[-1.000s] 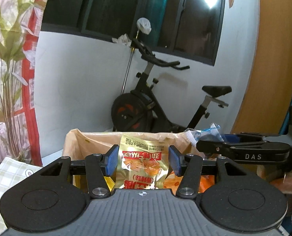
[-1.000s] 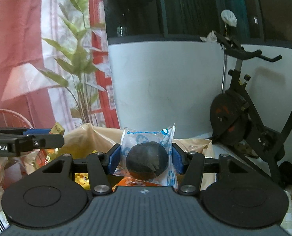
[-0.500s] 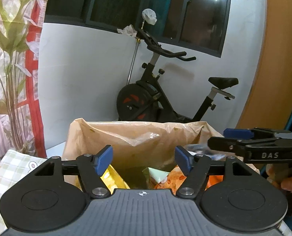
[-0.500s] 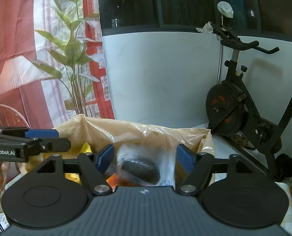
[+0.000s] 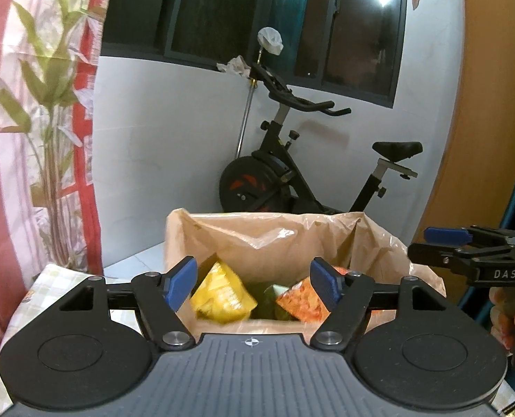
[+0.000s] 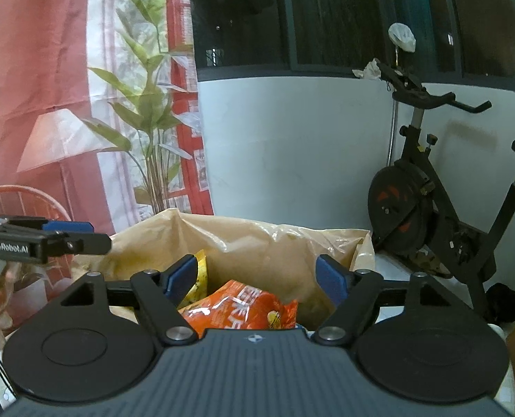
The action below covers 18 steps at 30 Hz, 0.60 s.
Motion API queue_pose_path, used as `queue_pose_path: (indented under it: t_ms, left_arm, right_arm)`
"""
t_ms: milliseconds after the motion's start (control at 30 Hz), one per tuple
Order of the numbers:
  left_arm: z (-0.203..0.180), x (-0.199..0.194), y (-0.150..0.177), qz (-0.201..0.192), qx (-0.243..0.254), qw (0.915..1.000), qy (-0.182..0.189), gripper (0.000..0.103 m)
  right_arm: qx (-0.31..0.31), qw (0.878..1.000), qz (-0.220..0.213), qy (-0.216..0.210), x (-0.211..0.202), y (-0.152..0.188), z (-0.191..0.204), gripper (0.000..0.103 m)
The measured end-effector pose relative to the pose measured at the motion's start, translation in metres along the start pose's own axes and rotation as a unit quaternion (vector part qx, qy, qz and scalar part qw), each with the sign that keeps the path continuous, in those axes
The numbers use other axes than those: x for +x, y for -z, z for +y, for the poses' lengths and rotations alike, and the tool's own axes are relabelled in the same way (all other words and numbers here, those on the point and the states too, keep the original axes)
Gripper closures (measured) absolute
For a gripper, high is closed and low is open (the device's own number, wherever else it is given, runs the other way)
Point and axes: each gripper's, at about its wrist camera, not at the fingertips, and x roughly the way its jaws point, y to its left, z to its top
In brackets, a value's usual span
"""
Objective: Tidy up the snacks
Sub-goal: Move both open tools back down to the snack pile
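Observation:
A box lined with a tan plastic bag [image 5: 257, 232] stands in front of both grippers and holds several snack packs. In the left wrist view a yellow pack [image 5: 222, 295] and an orange pack [image 5: 300, 300] lie inside. My left gripper [image 5: 254, 283] is open and empty above the box's near edge. The right gripper's side shows at the right [image 5: 465, 253]. In the right wrist view the lined box [image 6: 257, 243] holds an orange pack [image 6: 243, 309] and a yellow pack [image 6: 198, 278]. My right gripper [image 6: 257, 278] is open and empty above them.
An exercise bike [image 5: 292, 173] stands behind the box against a white wall, also in the right wrist view [image 6: 431, 201]. A curtain with a plant print [image 6: 83, 104] hangs at the left. A checked tablecloth [image 5: 49, 278] lies under the box.
Both grippers opened. The left let go of the gold snack pack and the right let go of the clear pack with the dark ball. Both packs fell into the box.

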Motion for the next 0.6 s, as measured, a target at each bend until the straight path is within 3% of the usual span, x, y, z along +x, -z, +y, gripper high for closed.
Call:
queue_pose_path:
  t_ms: [300, 600]
  left_arm:
    - [0.020, -0.047, 0.041, 0.003, -0.022, 0.9992, -0.032, 0.029]
    - [0.032, -0.053, 0.088, 0.039, -0.074, 0.9954, -0.047, 0.029]
  right_arm:
    - [-0.001, 0.999, -0.030, -0.010, -0.037, 0.024, 0.018, 0.025]
    - [0.016, 0.999, -0.031, -0.008, -0.048, 0.063, 0.032, 0.025]
